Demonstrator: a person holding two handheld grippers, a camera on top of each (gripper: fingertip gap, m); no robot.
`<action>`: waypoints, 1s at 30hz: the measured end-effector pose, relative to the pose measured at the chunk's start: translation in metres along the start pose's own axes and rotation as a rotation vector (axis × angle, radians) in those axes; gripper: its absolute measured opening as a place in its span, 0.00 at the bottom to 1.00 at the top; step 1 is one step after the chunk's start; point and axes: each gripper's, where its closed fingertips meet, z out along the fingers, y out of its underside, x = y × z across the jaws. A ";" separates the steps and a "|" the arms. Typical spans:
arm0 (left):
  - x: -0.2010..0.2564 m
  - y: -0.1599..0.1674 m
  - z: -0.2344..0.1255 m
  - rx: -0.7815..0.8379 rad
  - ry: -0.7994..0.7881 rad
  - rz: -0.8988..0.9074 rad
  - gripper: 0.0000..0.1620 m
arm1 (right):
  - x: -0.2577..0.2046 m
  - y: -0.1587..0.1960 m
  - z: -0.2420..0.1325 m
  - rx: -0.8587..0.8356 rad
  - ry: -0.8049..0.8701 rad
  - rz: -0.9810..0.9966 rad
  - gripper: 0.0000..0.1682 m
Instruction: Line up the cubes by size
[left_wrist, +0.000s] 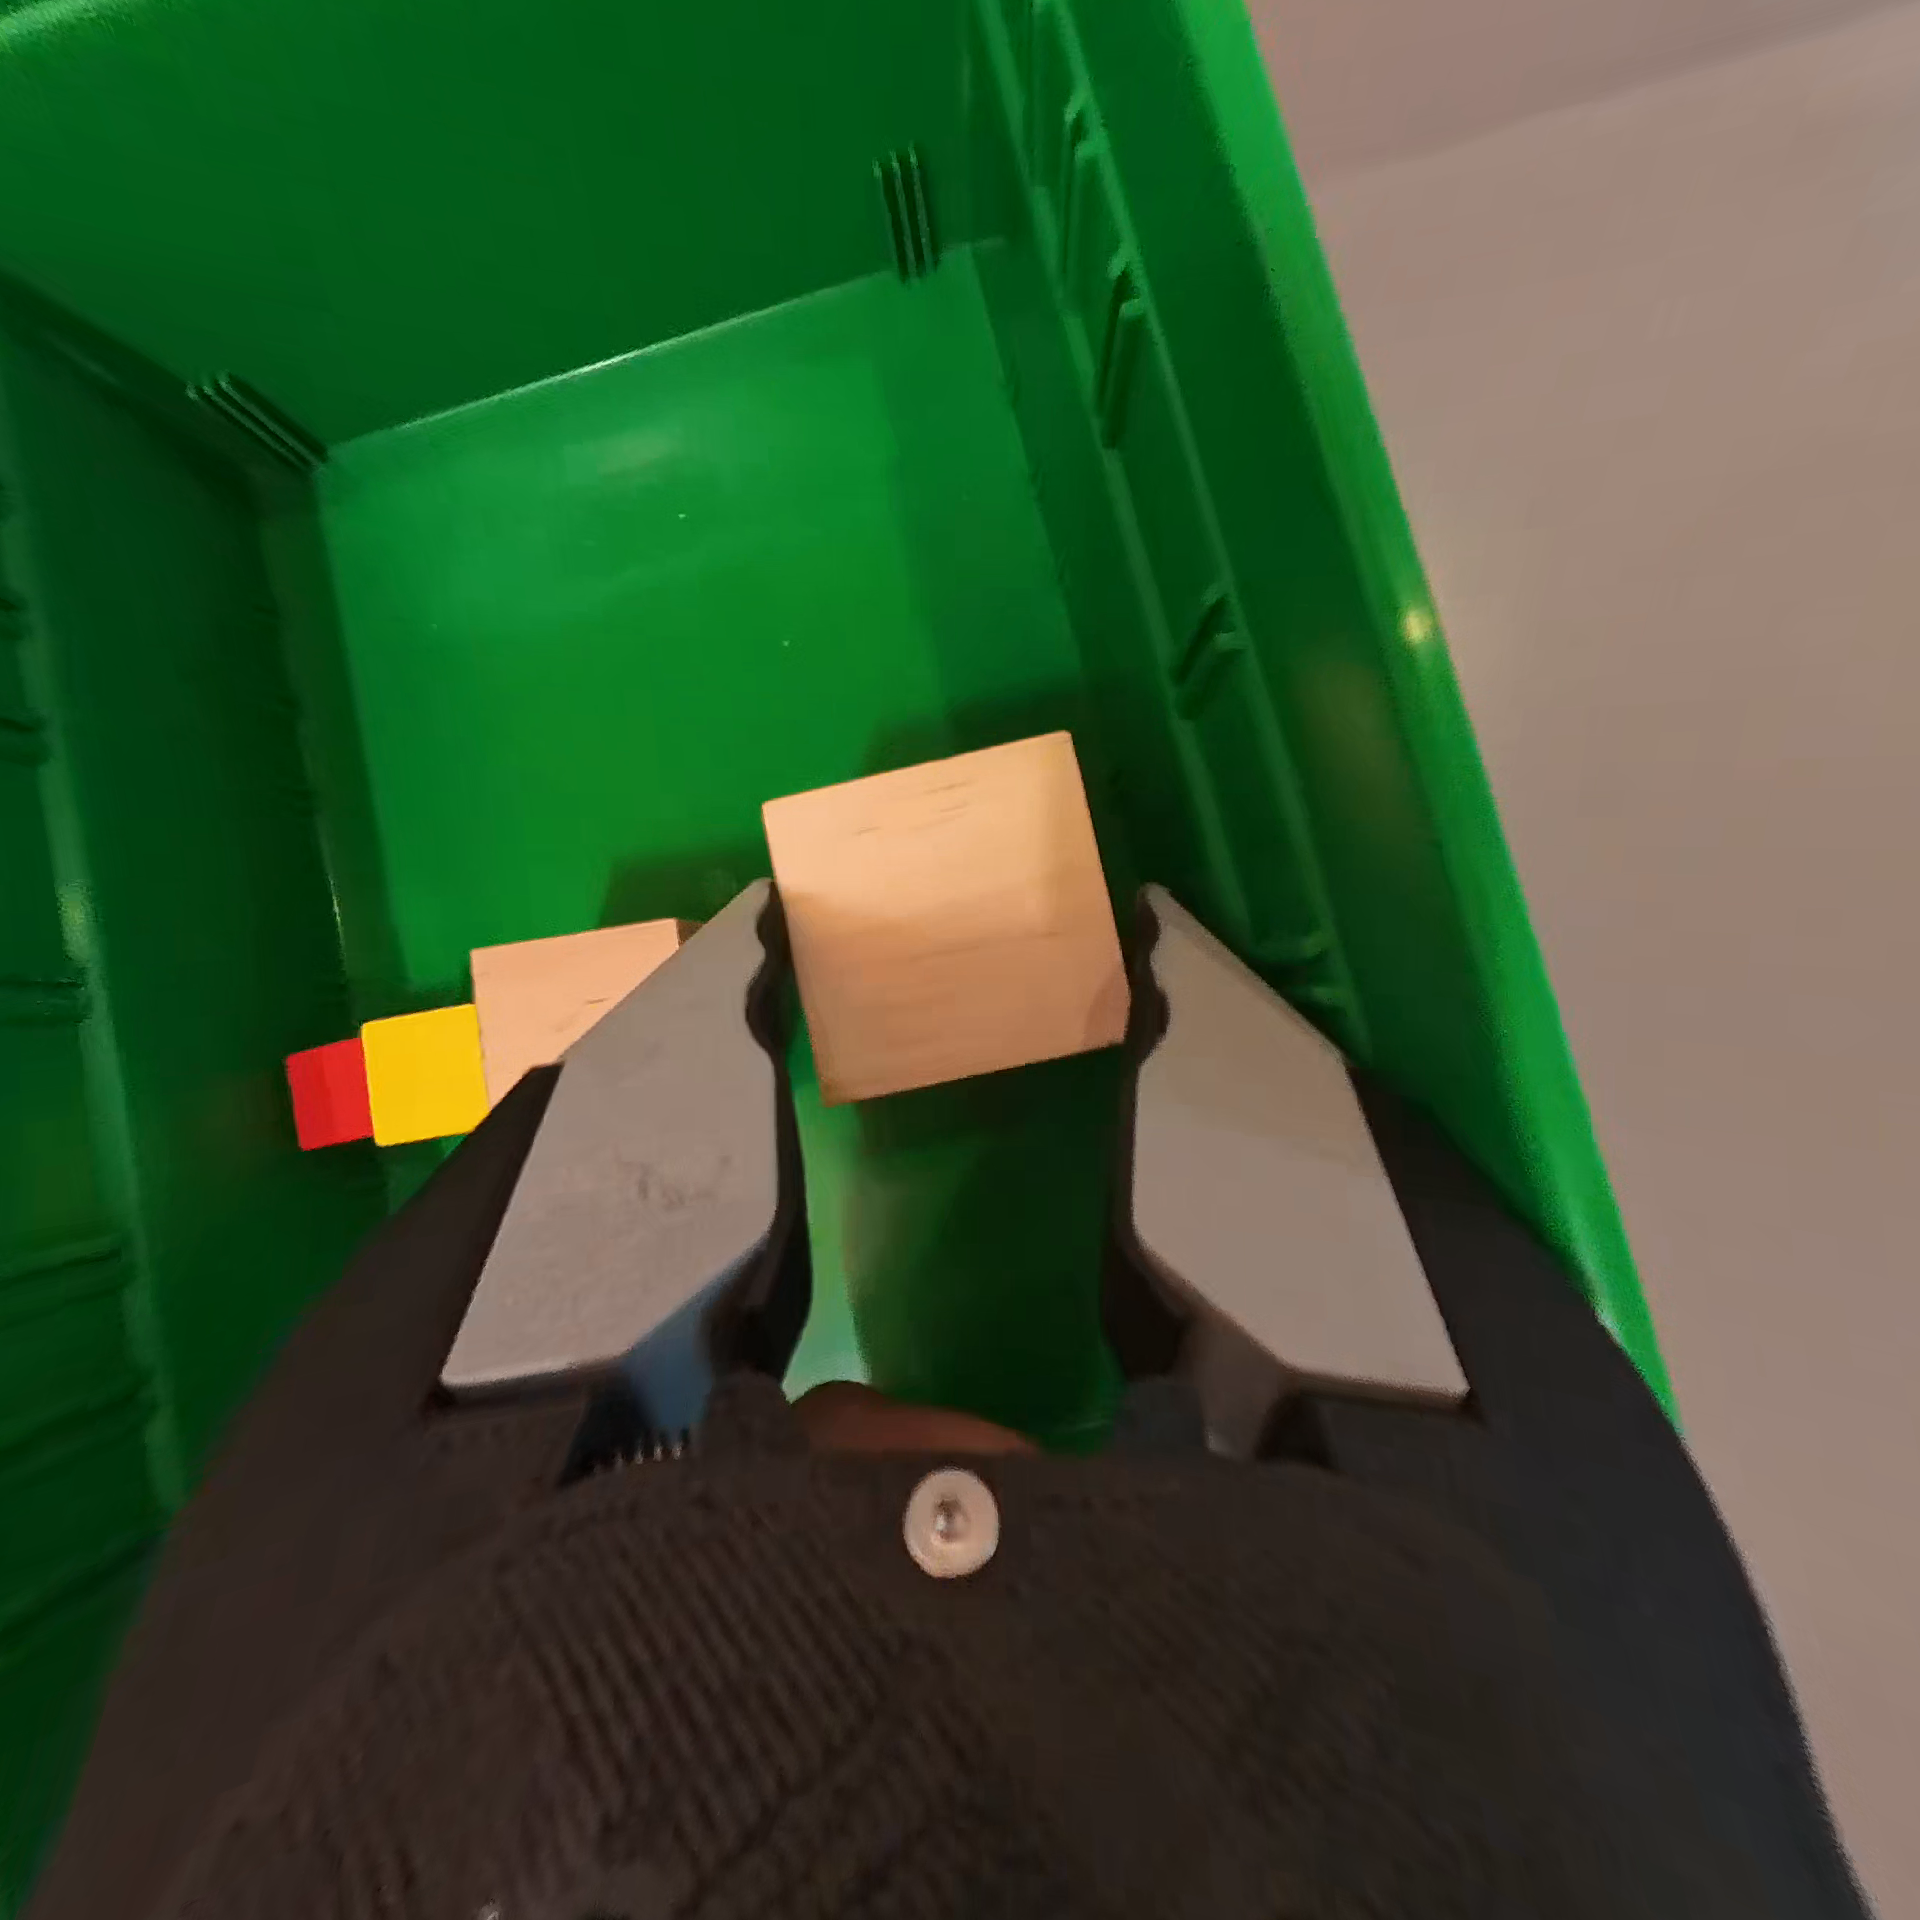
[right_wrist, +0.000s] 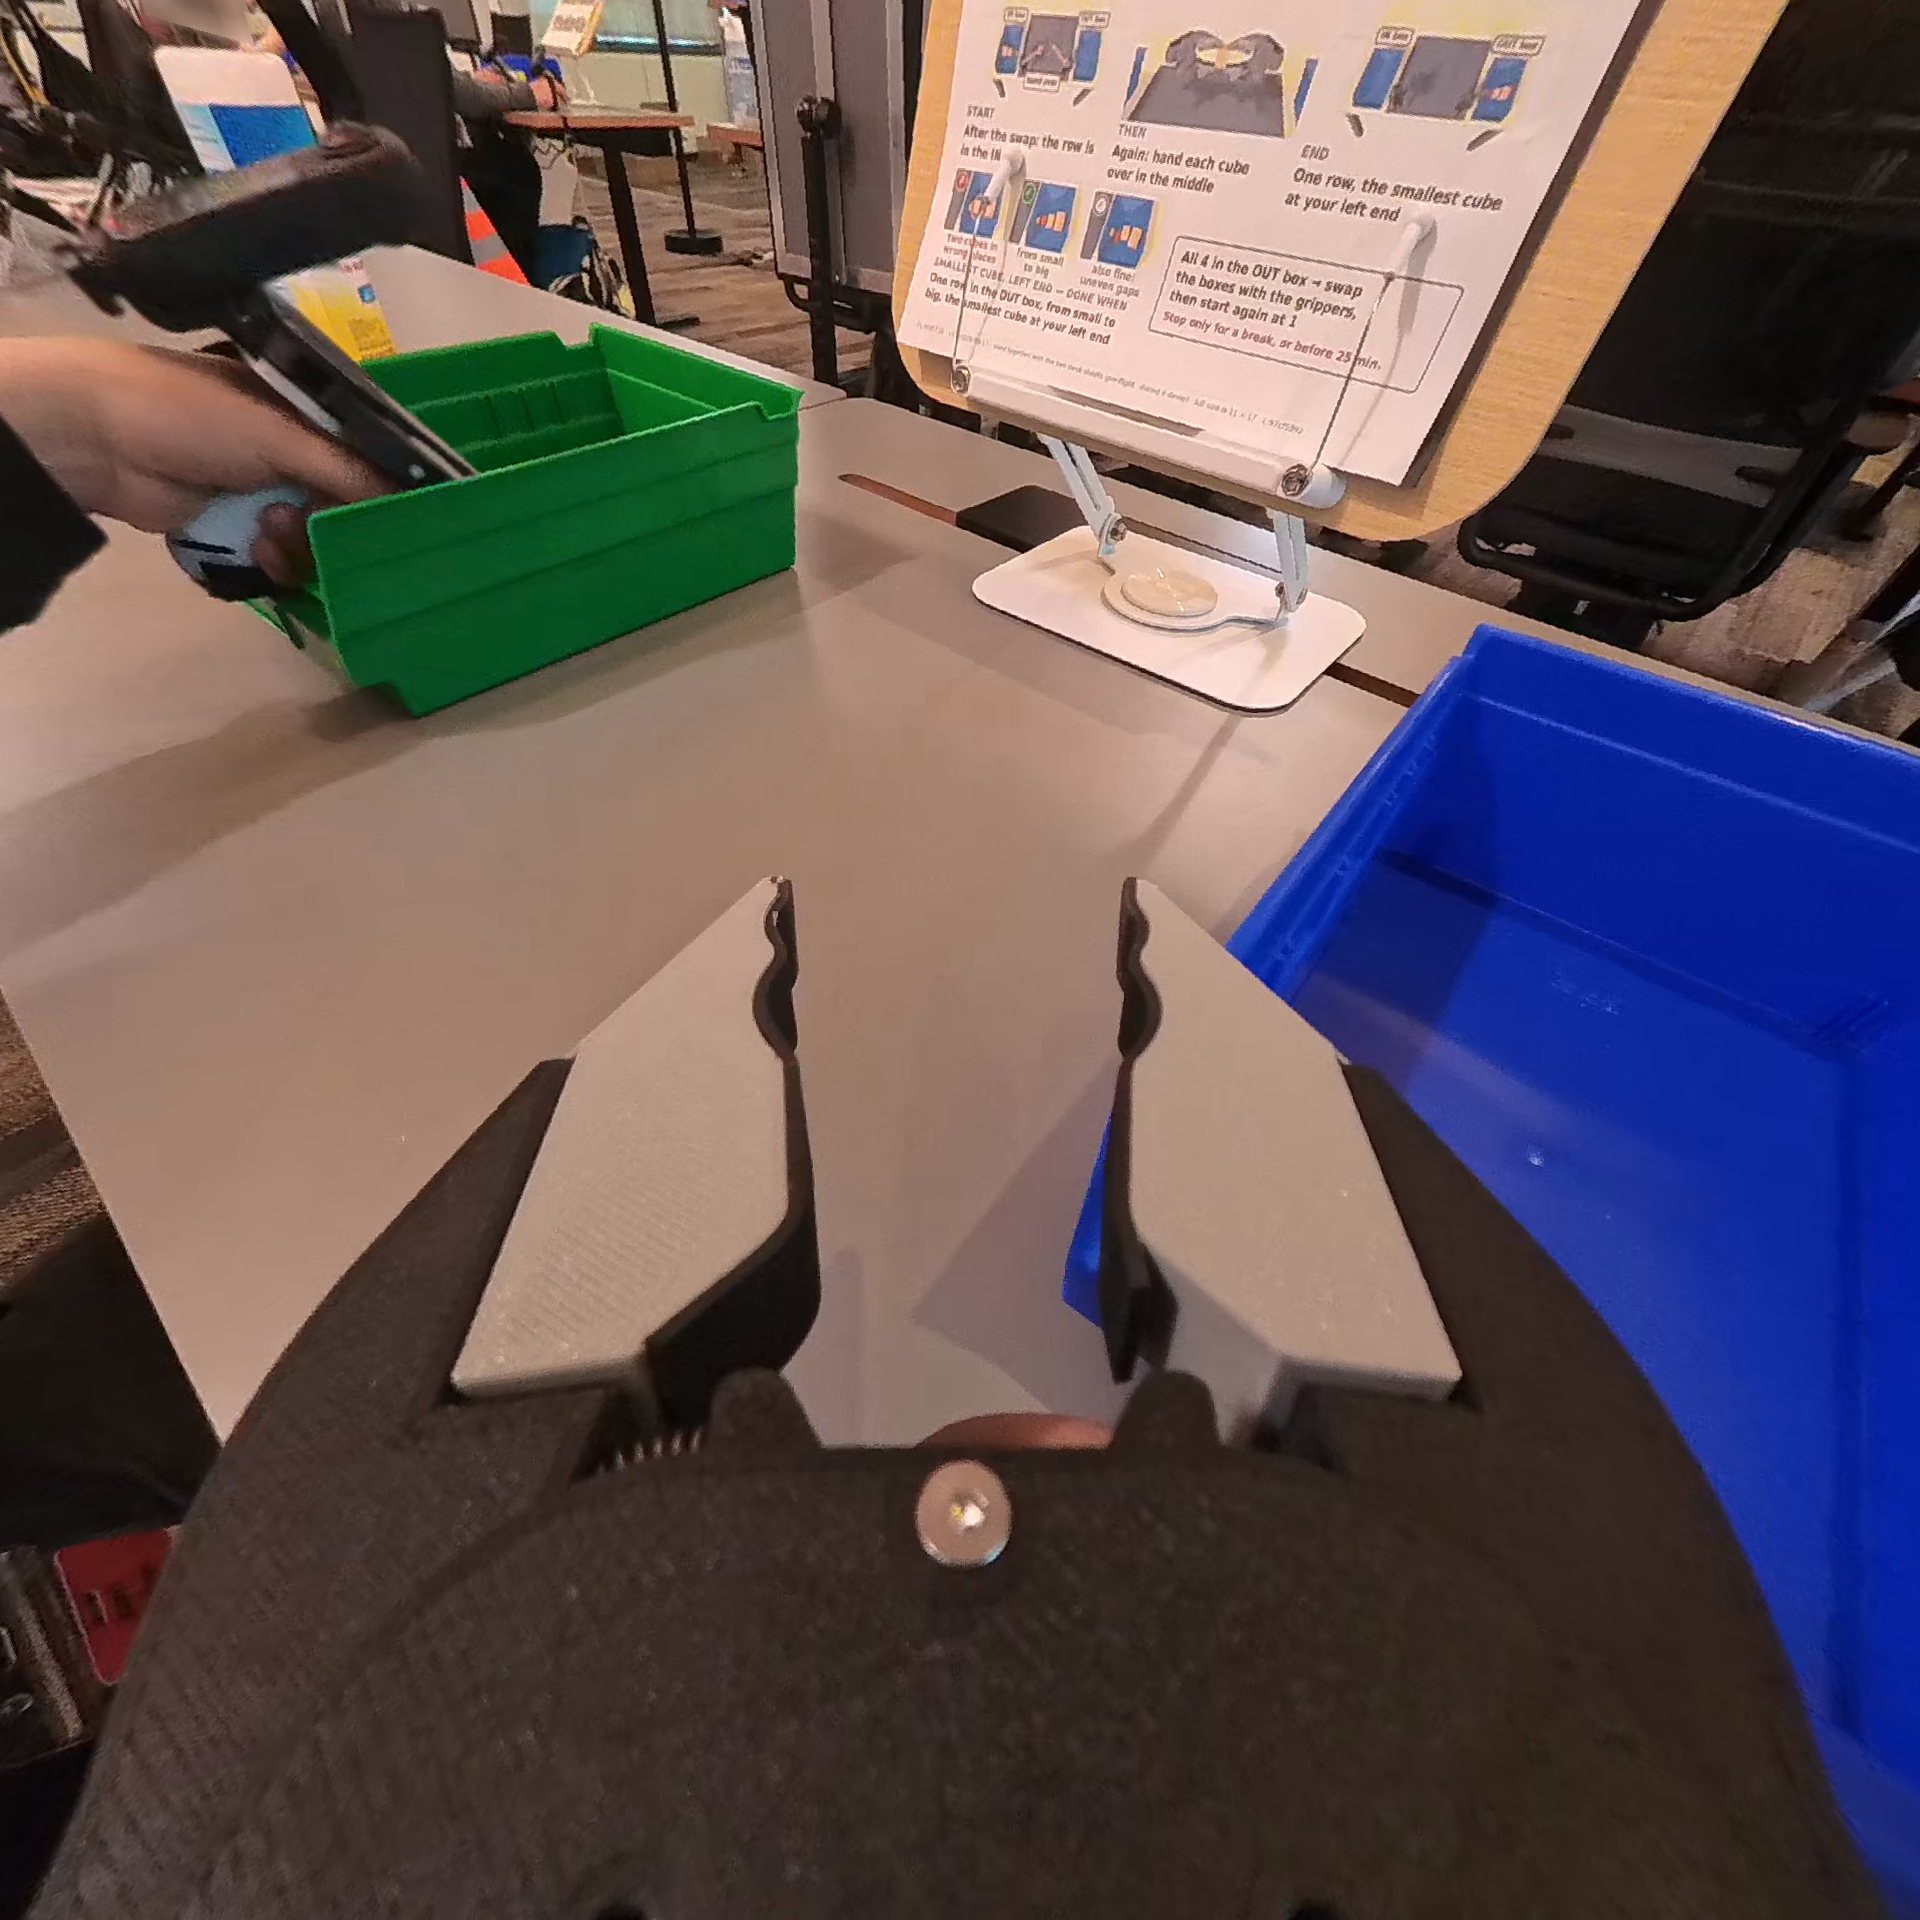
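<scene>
The left gripper (left_wrist: 951, 935) is down inside the green bin (left_wrist: 623, 582), its grey fingers (left_wrist: 665, 1122) closed around the largest wooden cube (left_wrist: 945, 914), which sits tilted between the pads near the bin's right wall. Whether that cube rests on the floor or hangs just above it is hard to tell, since the view is slightly blurred. To its left a row runs along the floor: a smaller wooden cube (left_wrist: 561, 997), then a yellow cube (left_wrist: 424, 1072) touching it, then a red cube (left_wrist: 327, 1093), the smallest, touching the yellow. The order already climbs from small at the left to big at the right, so the held cube probably belongs at the right end, next to the smaller wooden one, and the grip across opposite faces suits setting it down square.

The right gripper (right_wrist: 956, 966) hovers over the grey table (right_wrist: 520, 935) with its jaws spread wide and nothing between them, beside an empty blue bin (right_wrist: 1621, 1039). It seems simply parked out of the way. Across the table a printed instruction sheet (right_wrist: 1226, 208) with small pictures and text stands on a white tilting stand (right_wrist: 1174, 613); no brand marks are legible on bins or cubes
</scene>
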 end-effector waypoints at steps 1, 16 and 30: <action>-0.001 -0.001 0.001 -0.007 -0.003 0.002 0.39 | 0.000 -0.001 -0.001 0.003 0.001 0.000 0.36; -0.013 -0.044 -0.099 0.508 -0.016 -0.052 0.38 | -0.013 0.002 0.003 -0.009 -0.048 -0.003 0.36; 0.158 -0.028 -0.274 1.084 0.582 0.266 0.37 | -0.101 -0.019 0.025 0.005 -0.427 0.139 0.36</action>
